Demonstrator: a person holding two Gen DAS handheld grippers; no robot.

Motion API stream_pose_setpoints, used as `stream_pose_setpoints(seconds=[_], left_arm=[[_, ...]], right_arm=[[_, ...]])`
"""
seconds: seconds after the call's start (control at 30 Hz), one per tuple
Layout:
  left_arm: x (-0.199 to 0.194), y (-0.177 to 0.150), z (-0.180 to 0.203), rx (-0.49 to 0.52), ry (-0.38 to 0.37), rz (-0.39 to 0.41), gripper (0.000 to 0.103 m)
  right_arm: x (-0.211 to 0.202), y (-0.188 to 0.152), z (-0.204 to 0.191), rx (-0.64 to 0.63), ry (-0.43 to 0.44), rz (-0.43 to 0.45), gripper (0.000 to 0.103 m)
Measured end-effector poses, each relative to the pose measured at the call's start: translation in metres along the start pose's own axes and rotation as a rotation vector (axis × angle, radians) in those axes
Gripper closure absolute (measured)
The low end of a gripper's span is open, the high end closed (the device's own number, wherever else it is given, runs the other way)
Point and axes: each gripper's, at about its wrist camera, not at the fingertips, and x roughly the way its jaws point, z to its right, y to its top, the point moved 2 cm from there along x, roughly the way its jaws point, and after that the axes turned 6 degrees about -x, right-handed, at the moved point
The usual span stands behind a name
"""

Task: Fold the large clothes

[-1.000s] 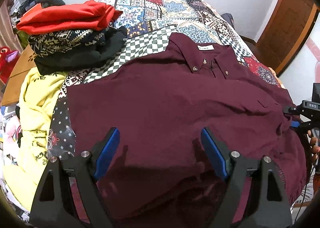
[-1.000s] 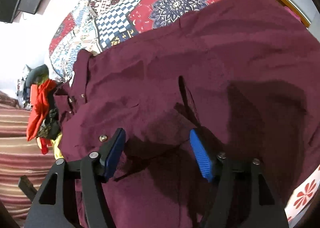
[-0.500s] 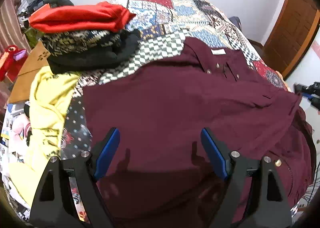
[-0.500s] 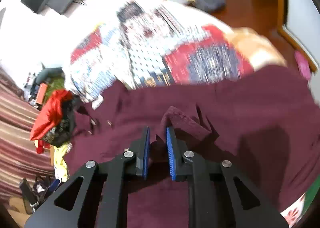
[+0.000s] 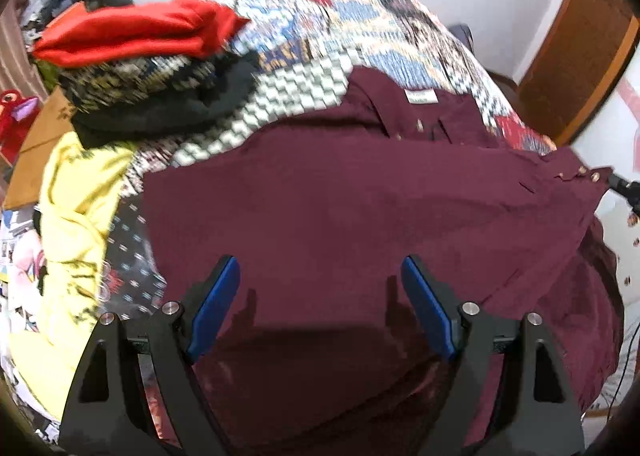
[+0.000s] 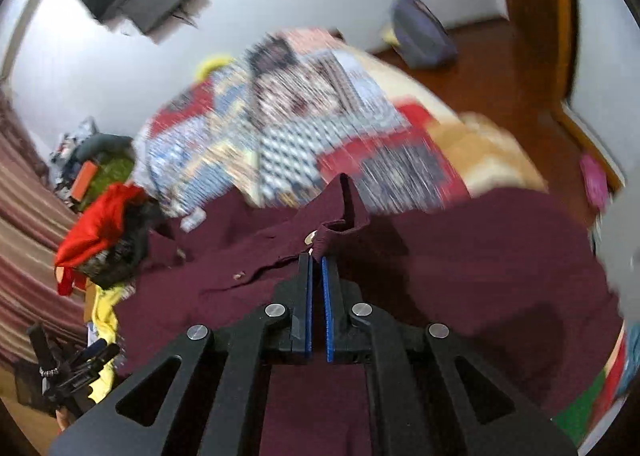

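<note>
A: Biggest first. What's under everything?

B: Bed with a patchwork quilt (image 5: pixel 360 15). The maroon shirt (image 5: pixel 340 207) is spread over its near half, collar and white neck label toward the far side, front buttons showing.

A: Anything beside it?

B: Stack of folded clothes (image 5: pixel 152 67) on the far left of the bed, red piece on top, patterned and black ones under it. Yellow garment (image 5: pixel 76 207) along the left edge, just beside the shirt.

A: Left claw?

B: Left claw (image 5: pixel 320 304) released, jaws wide apart over the shirt's lower part, nothing pinched.

A: Right claw?

B: Right claw (image 6: pixel 316 260) clenched on the maroon shirt, a buttoned edge of the fabric bunched at its tips and raised off the bed. View's blurry.
</note>
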Motion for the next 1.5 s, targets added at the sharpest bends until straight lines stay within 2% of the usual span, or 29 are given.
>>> stream_pose_setpoints(seconds=[0.17,0.33,0.47,0.53,0.6,0.7,0.77,0.87,0.97,1.13,1.4,1.5], left_arm=[[0.018,-0.017,0.014,0.048,-0.006,-0.066,0.020],[0.020,-0.019,0.016,0.067,0.004,-0.075,0.020],[0.017,-0.018,0.022,0.120,0.031,-0.074,0.020],[0.013,-0.016,0.024,0.142,0.047,-0.061,0.020],[0.003,-0.011,0.030,0.158,0.053,-0.030,0.020],[-0.013,0.001,0.039,0.157,0.035,0.024,0.020],[-0.026,0.011,0.047,0.154,0.028,0.073,0.020],[-0.043,0.028,0.061,0.139,0.003,0.148,0.020],[-0.054,0.040,0.075,0.124,-0.025,0.201,0.020],[-0.056,0.042,0.094,0.121,-0.065,0.225,0.020],[-0.029,0.020,0.110,0.151,-0.079,0.134,0.020],[-0.024,0.014,0.111,0.150,-0.071,0.118,0.020]], right_arm=[[0.026,-0.039,0.041,0.106,-0.006,-0.112,0.099],[0.024,-0.047,0.037,0.066,-0.037,-0.142,0.099],[0.022,-0.045,0.024,-0.043,-0.097,-0.167,0.096],[0.012,-0.043,0.022,-0.098,-0.149,-0.149,0.095],[-0.004,-0.039,0.019,-0.156,-0.159,-0.129,0.094],[-0.027,-0.029,0.022,-0.168,-0.171,-0.085,0.084],[-0.050,-0.020,0.031,-0.154,-0.197,-0.016,0.071],[-0.078,-0.012,0.050,-0.104,-0.231,0.072,0.053],[-0.098,-0.008,0.079,-0.012,-0.261,0.120,0.046],[-0.107,-0.029,0.131,0.170,-0.282,0.091,0.046],[-0.077,-0.090,0.203,0.484,-0.254,-0.041,0.046],[-0.068,-0.098,0.215,0.554,-0.212,-0.048,0.046]])
